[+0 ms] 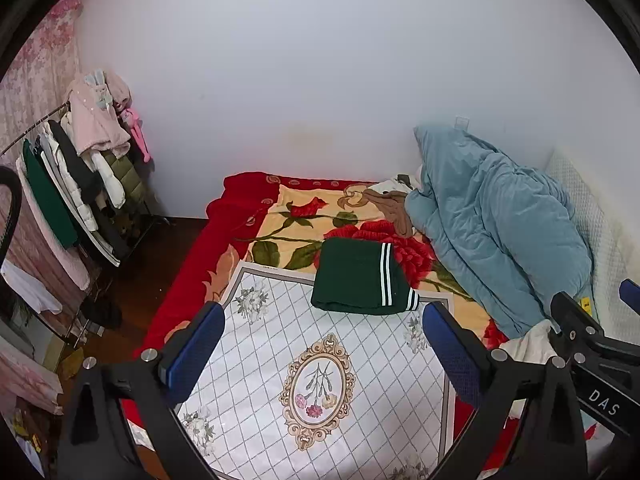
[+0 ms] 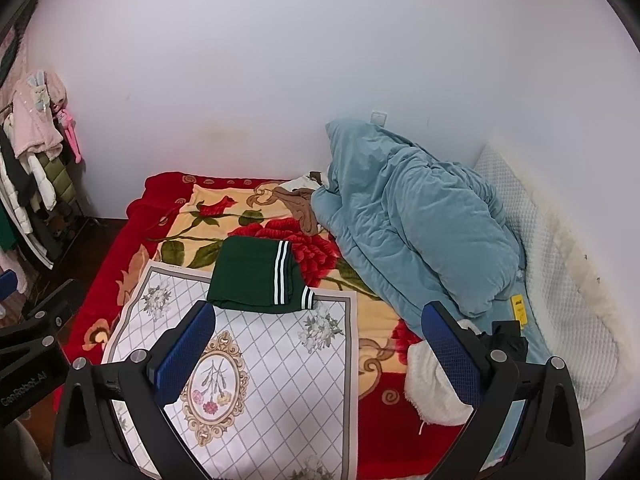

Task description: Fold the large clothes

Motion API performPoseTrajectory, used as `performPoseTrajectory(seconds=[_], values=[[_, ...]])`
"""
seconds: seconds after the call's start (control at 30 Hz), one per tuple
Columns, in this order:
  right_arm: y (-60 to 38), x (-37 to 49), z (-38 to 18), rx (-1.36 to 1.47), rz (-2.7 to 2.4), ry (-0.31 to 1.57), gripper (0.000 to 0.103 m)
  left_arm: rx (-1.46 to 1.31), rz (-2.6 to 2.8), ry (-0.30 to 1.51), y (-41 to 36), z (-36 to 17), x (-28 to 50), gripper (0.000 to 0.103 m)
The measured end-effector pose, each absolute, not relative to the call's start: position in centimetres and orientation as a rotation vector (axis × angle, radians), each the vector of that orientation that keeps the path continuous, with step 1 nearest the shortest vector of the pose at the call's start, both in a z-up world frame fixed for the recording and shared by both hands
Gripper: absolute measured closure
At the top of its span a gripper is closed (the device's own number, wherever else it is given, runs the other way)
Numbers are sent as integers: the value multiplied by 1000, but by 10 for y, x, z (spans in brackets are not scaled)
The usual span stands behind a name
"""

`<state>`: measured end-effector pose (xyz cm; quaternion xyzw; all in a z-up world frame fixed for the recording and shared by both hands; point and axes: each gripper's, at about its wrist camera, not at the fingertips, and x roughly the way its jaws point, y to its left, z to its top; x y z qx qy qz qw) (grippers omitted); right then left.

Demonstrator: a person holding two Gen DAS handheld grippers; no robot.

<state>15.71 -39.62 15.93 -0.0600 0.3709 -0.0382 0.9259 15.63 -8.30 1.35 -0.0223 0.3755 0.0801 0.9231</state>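
Note:
A dark green garment with white stripes lies folded into a rectangle at the far edge of a white diamond-patterned mat on the bed; the right wrist view shows it too. My left gripper is open and empty, held above the mat, short of the garment. My right gripper is open and empty, also above the mat and short of the garment. The right gripper's body shows at the right edge of the left wrist view.
A red floral blanket covers the bed. A bunched blue quilt lies at the right against the wall. A white fluffy item lies near the right gripper. A brown garment lies behind. A clothes rack stands left of the bed.

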Motion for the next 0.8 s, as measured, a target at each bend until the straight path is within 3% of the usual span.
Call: performPoseTrajectory(seconds=[0.8], values=[[-394, 152, 163, -124, -94, 750, 0, -37, 165, 762, -83, 15, 156, 2]])
